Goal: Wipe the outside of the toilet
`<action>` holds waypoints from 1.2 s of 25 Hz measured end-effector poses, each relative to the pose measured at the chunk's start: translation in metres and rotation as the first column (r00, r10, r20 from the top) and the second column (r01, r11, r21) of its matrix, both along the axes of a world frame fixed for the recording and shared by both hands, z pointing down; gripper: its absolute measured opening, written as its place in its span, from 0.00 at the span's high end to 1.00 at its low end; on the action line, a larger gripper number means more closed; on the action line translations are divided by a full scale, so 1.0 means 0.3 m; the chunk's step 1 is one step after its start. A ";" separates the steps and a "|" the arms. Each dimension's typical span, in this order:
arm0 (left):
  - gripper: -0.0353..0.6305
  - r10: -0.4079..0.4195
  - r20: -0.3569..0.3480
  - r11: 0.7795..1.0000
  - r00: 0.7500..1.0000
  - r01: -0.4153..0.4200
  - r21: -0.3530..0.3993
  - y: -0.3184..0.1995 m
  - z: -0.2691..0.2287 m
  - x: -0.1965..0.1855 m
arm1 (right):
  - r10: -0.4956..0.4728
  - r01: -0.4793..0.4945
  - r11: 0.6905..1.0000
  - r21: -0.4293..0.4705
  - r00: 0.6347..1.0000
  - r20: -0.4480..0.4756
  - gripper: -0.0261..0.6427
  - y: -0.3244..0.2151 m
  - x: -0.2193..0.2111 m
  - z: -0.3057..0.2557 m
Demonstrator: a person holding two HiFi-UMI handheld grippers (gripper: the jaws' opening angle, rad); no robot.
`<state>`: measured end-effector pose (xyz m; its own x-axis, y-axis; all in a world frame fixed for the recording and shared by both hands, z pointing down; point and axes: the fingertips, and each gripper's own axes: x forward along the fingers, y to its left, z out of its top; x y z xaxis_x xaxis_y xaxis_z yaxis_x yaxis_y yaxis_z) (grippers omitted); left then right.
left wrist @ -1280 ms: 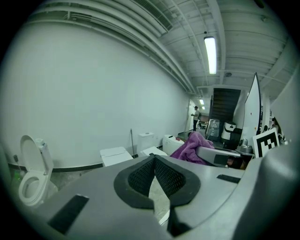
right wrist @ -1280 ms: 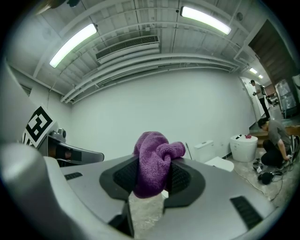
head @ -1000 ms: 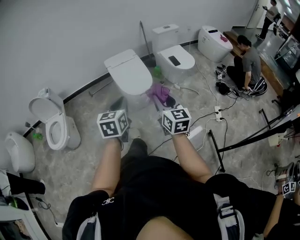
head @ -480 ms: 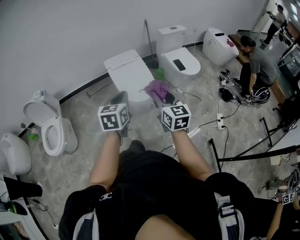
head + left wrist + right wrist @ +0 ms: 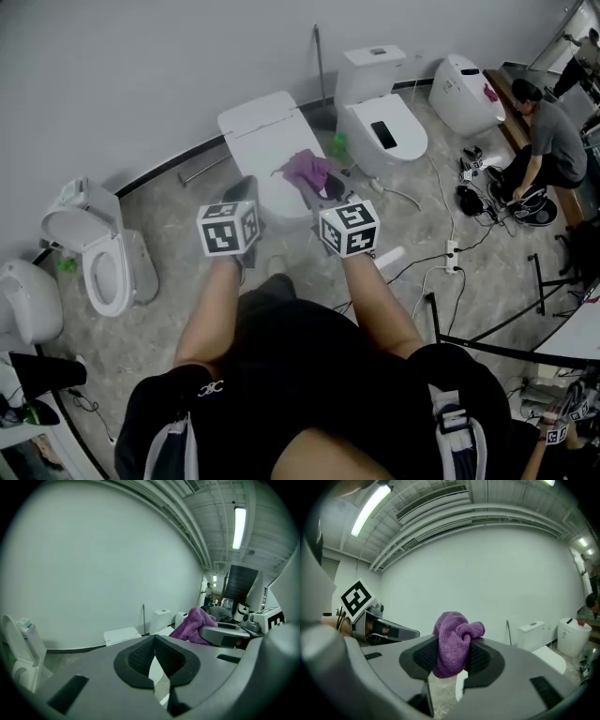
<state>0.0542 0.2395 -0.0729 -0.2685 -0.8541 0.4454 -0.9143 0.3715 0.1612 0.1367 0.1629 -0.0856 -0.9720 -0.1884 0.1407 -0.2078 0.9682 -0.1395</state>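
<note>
Your right gripper [image 5: 453, 644] is clamped on the purple cloth [image 5: 457, 629], near the closed toilet's [image 5: 262, 136] front right edge. Your left gripper [image 5: 154, 638] has its jaws together and empty, just beside the right one.

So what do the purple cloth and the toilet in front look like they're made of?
The cloth looks like a soft, fuzzy pile fabric, likely microfibre or terry. It bunches in thick folds between the pads of the right gripper. The toilet is smooth, even white with rounded edges, so probably glazed ceramic. Its closed lid may be plastic, but the pictures cannot settle that.
</note>
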 end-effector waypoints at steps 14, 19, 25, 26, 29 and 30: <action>0.94 -0.080 -0.147 0.988 0.986 0.059 -0.143 -0.399 0.453 -0.723 | -0.073 0.059 0.993 -0.104 0.987 -0.145 0.75 -0.414 -0.755 0.425; 0.94 -0.099 -0.228 0.983 0.969 0.060 -0.173 -0.481 0.615 -0.841 | -0.117 0.088 0.986 -0.139 0.970 -0.214 0.75 -0.480 -0.919 0.557; 0.94 -0.123 -0.248 0.980 0.961 0.079 -0.183 -0.546 0.715 -0.958 | -0.176 0.140 0.979 -0.147 0.946 -0.271 0.75 -0.535 -1.055 0.666; 0.94 -0.136 -0.251 0.979 0.958 0.090 -0.185 -0.547 0.729 -0.972 | -0.187 0.149 0.977 -0.151 0.942 -0.278 0.75 -0.541 -1.067 0.683; 0.94 -0.188 -0.266 0.972 0.945 0.139 -0.192 -0.546 0.783 -1.021 | -0.222 0.176 0.969 -0.176 0.930 -0.292 0.75 -0.560 -1.114 0.741; 0.94 -0.207 -0.269 0.968 0.941 0.157 -0.195 -0.546 0.804 -1.039 | -0.234 0.184 0.965 -0.189 0.927 -0.294 0.75 -0.569 -1.134 0.764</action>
